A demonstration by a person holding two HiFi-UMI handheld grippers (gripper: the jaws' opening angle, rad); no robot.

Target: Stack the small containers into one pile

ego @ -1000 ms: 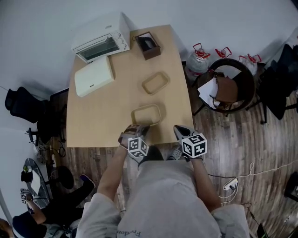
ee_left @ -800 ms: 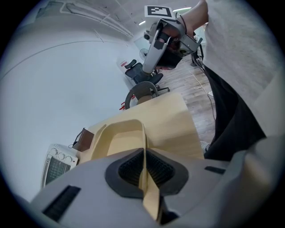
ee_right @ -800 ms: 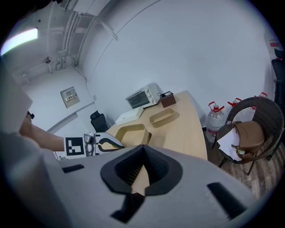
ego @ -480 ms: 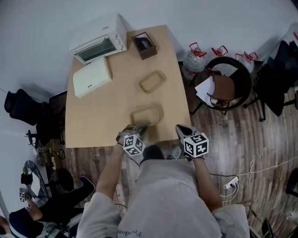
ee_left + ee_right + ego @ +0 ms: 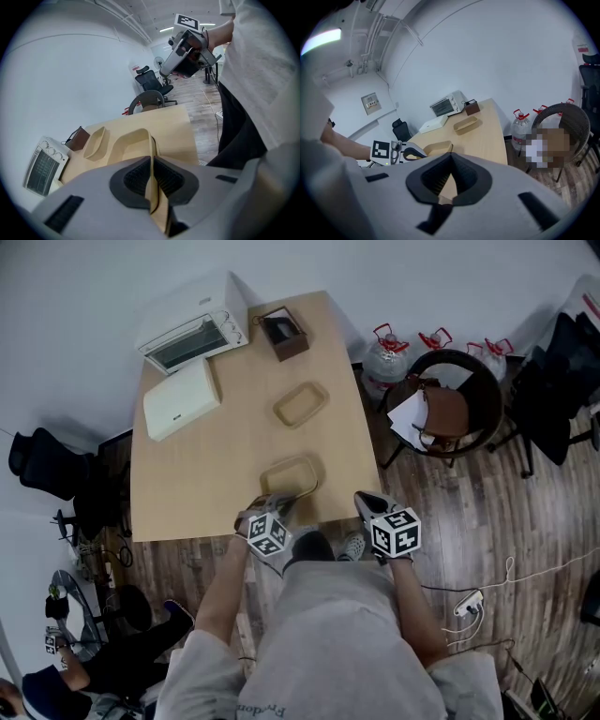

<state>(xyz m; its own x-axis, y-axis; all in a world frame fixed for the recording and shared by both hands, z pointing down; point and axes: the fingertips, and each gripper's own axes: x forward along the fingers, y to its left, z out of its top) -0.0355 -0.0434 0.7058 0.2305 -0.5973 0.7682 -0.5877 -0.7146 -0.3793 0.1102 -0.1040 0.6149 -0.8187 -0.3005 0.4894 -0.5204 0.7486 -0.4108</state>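
At the counter, we pinch the near container by its near rim with the left hand-held gripper, jaws clamped on the thin wall, likely to lift it toward the far container, lying apart at mid-counter. Our right hand-held gripper hangs off the counter's near right corner, jaws together on nothing, apparently unneeded.

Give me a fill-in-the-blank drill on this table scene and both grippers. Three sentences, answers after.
1. The left gripper is shut on the rim of the ____ tan container.
2. The right gripper has its jaws together and holds ____.
3. The white appliance beside the brown box is a ____.

Missing words: near; nothing; toaster oven.
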